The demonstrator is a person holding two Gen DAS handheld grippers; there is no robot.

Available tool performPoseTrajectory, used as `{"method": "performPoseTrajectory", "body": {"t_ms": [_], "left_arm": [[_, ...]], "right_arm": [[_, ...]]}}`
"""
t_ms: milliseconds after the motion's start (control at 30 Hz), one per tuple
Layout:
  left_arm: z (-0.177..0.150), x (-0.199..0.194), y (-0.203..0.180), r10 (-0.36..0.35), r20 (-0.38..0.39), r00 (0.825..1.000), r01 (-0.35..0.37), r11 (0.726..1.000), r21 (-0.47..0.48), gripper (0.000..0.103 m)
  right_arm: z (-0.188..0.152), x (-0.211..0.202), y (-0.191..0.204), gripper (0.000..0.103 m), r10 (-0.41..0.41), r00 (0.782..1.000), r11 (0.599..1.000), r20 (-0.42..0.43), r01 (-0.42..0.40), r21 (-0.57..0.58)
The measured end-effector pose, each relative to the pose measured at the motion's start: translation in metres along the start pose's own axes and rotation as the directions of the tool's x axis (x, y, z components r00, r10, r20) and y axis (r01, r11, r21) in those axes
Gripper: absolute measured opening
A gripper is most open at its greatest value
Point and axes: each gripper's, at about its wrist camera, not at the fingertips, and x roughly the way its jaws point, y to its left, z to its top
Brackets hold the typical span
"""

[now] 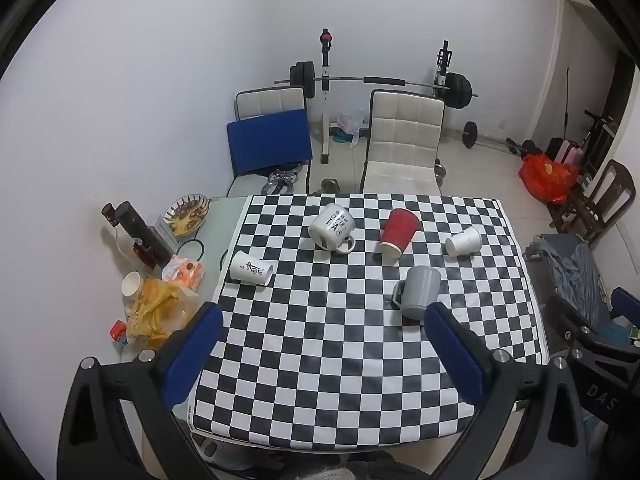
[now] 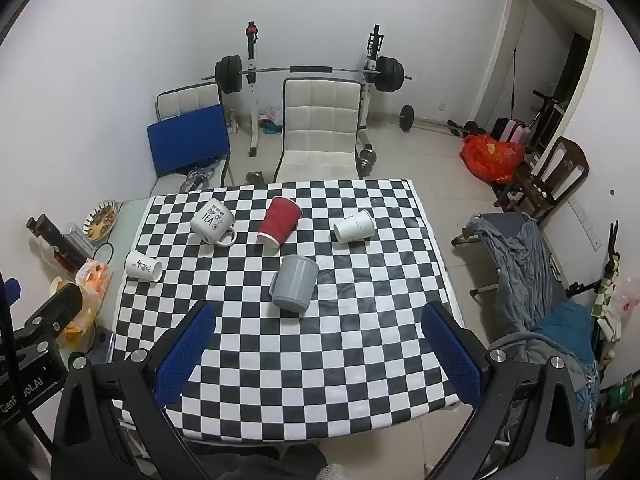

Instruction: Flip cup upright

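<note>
Several cups lie on their sides on the checkered cloth (image 1: pixel 320 360): a grey mug (image 1: pixel 418 292) (image 2: pixel 295 289), a red paper cup (image 1: pixel 398 232) (image 2: pixel 279 221), a white "cup of tea" mug (image 1: pixel 331 227) (image 2: pixel 212 222), a small white cup at left (image 1: pixel 251 268) (image 2: pixel 143 266) and a small white cup at right (image 1: pixel 464 241) (image 2: pixel 354 226). My left gripper (image 1: pixel 324 356) is open and empty above the near table edge, the grey mug just beyond its right finger. My right gripper (image 2: pixel 316 356) is open and empty, short of the grey mug.
Left of the cloth sit a dark bottle (image 1: pixel 140 236), a snack dish (image 1: pixel 187 210), a paper cup (image 1: pixel 131 284) and a yellow bag (image 1: pixel 160 312). Two white chairs (image 1: pixel 402 144) and a barbell rack stand behind the table. A cot with clothes (image 2: pixel 528 264) is at right.
</note>
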Motion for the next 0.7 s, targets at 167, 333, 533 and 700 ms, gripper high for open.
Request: {"method": "performPoseTrajectory", "body": {"t_ms": [167, 333, 533, 700], "left_arm": [[-0.0002, 0.0002, -0.0012, -0.002, -0.002, 1.000, 0.002, 1.000, 0.003, 0.103], [0.0003, -0.0003, 0.0010, -0.008, -0.001, 1.000, 0.008, 1.000, -0.001, 0.103], [0.0002, -0.0006, 0.0010, -0.004, 0.004, 1.000, 0.004, 1.000, -0.002, 0.103], [0.0003, -0.0009, 0.0008, -0.001, 0.005, 1.000, 0.001, 1.000, 0.000, 0.103]], "right_arm": [[0.0011, -0.0007, -0.0001, 0.103, -0.009, 1.000, 1.000, 0.002, 0.009, -0.002], [0.0007, -0.0015, -0.0009, 0.103, -0.002, 1.000, 1.000, 0.000, 0.002, 0.001], [0.0063, -0.0047, 0.0014, 0.103, 0.001, 1.000, 1.000, 0.001, -0.001, 0.000], [0.0046, -0.0047, 0.0006, 0.103, 0.000, 1.000, 1.000, 0.001, 0.000, 0.000]]}}
